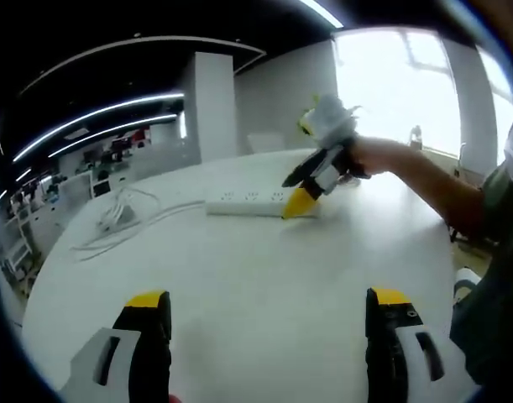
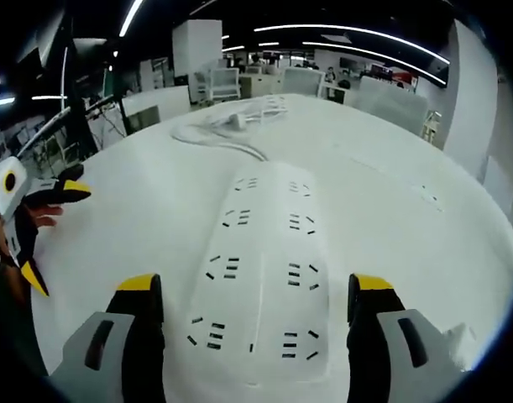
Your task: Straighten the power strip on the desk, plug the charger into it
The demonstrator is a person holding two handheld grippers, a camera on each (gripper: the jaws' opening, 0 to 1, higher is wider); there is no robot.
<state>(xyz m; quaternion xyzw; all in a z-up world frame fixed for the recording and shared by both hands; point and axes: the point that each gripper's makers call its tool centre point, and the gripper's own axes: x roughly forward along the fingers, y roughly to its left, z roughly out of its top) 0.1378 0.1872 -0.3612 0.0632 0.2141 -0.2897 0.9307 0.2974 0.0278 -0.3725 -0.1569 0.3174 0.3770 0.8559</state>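
With the right gripper (image 2: 254,306) spread wide astride the near end of the power strip (image 2: 260,277) mid-desk (image 2: 390,218) and the left gripper (image 1: 269,323) apart and empty, an off-centre squeeze may skew the strip towards the far charger (image 2: 237,120).

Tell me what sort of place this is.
Probably an open-plan office: a large white desk bearing a power strip, rows of desks and chairs behind, and long strip lights on a dark ceiling.
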